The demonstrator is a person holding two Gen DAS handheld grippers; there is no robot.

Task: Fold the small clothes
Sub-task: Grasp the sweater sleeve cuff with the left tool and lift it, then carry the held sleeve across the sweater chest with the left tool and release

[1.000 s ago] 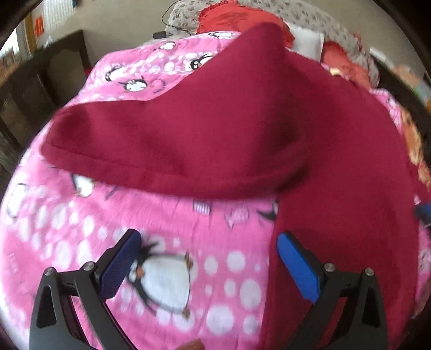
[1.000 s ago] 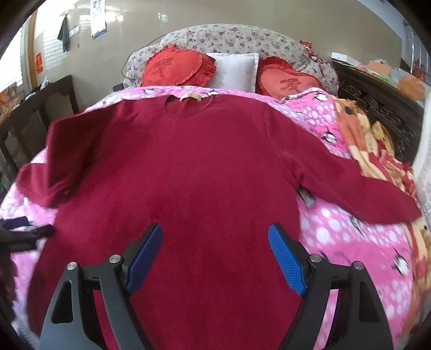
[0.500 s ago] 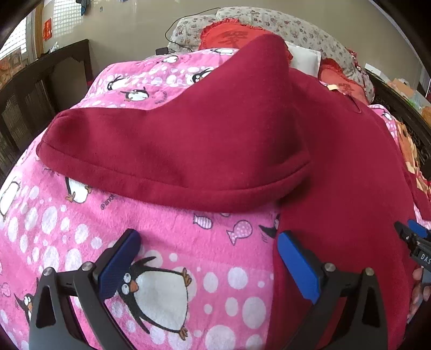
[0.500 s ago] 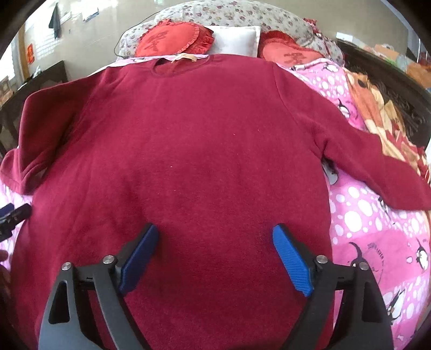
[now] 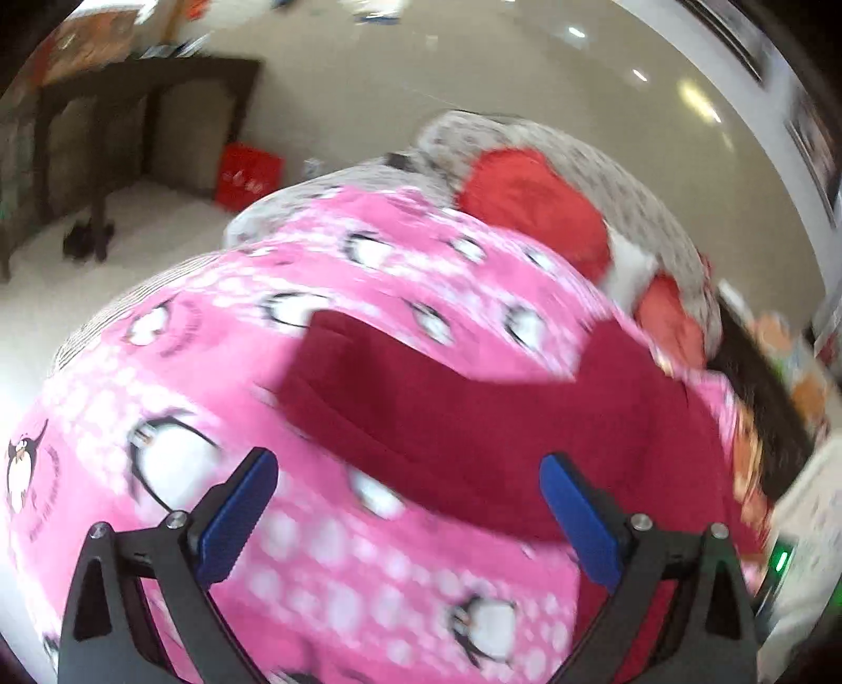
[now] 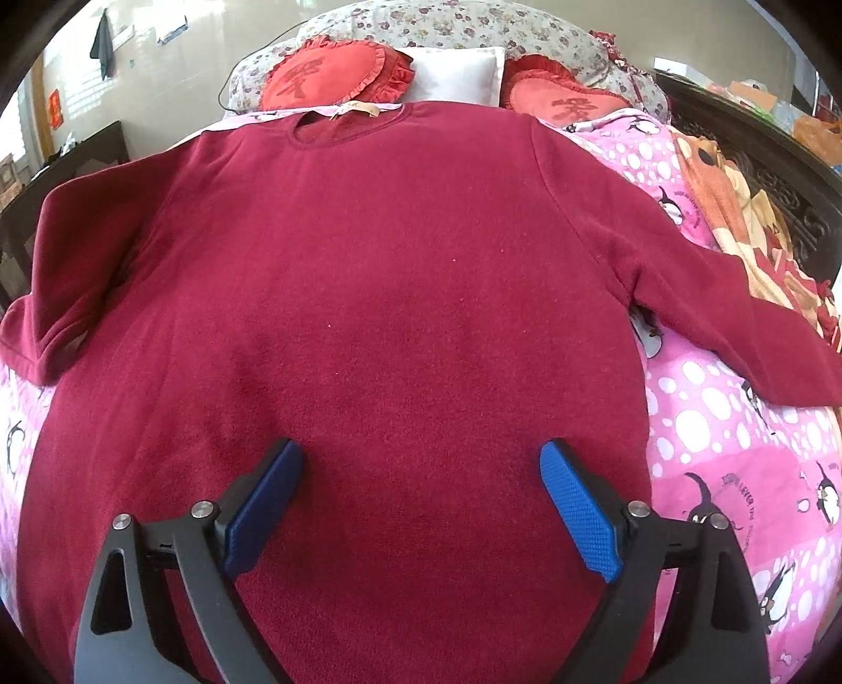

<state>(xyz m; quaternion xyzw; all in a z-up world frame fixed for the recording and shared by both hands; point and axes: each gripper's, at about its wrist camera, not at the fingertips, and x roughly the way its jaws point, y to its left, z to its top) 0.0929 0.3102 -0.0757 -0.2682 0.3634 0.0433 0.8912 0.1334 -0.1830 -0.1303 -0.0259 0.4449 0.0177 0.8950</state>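
A dark red long-sleeved sweater (image 6: 368,294) lies flat, front up, on a pink penguin-print blanket (image 6: 737,447), neckline towards the pillows. Its left sleeve (image 6: 58,294) is bent back on itself; its right sleeve (image 6: 737,315) stretches out over the blanket. My right gripper (image 6: 421,500) hovers above the sweater's lower body with its jaws opening wide and only the flat cloth beneath them. In the blurred left wrist view, the left gripper (image 5: 408,510) stands open above the blanket, with the bent sleeve (image 5: 421,410) just beyond its blue fingertips.
Two red heart cushions (image 6: 337,73) and a white pillow (image 6: 452,79) lean on the floral headboard bolster (image 6: 473,26). A dark carved bed frame (image 6: 763,173) runs along the right. A dark wooden bench (image 5: 121,116) and a red bag (image 5: 247,173) stand on the floor to the left.
The left gripper has swung away leftward and rolled, so the sleeve now looks smaller and farther and the floor shows. The right gripper has sunk closer to the sweater and its jaws have widened.
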